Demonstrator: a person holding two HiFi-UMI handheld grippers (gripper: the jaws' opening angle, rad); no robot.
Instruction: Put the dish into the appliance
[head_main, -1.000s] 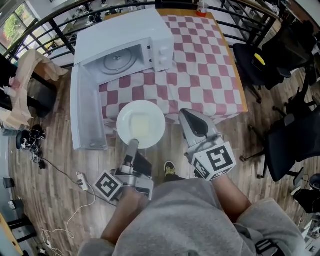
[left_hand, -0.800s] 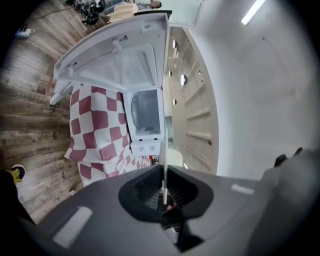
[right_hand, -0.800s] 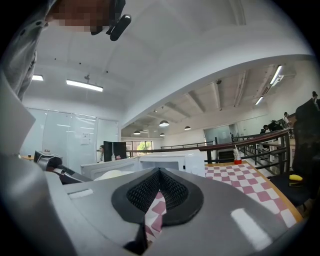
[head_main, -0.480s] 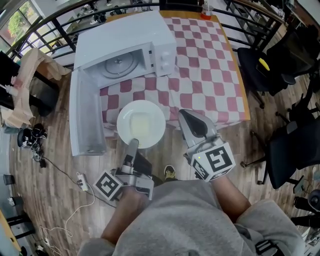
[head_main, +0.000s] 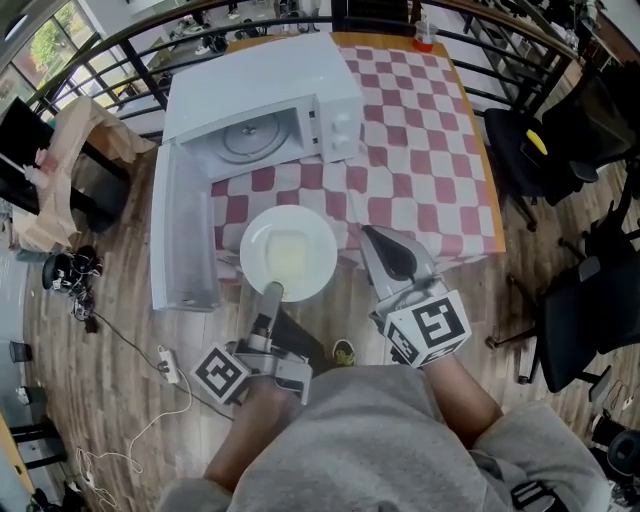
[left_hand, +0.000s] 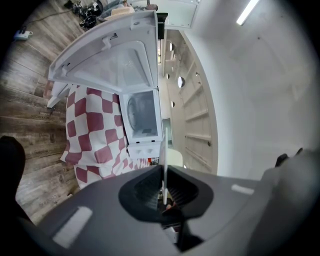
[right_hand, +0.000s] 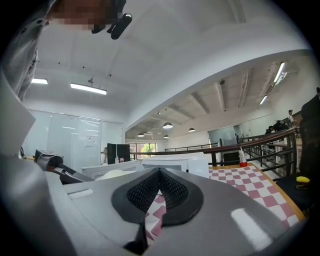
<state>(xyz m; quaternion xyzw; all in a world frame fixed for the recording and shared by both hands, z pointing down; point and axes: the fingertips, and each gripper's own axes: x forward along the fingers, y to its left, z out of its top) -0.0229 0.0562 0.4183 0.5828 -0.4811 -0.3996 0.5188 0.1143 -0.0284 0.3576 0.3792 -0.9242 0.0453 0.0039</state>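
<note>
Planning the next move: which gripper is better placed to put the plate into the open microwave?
Left. The left gripper clamps the plate by its rim, facing the open microwave. The right gripper is shut, empty, beside the plate.

No readable text anywhere

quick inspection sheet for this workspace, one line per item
surface: table under a red-and-white checked cloth
job's things: white plate held in front of the microwave; its door swung open, turntable bare
clutter: bottle at the table's far edge
grippers: left gripper shut on the plate's near rim; right gripper shut, empty
cables: power strip on the wood floor, left
surroundings: black office chairs at right, railing behind
</note>
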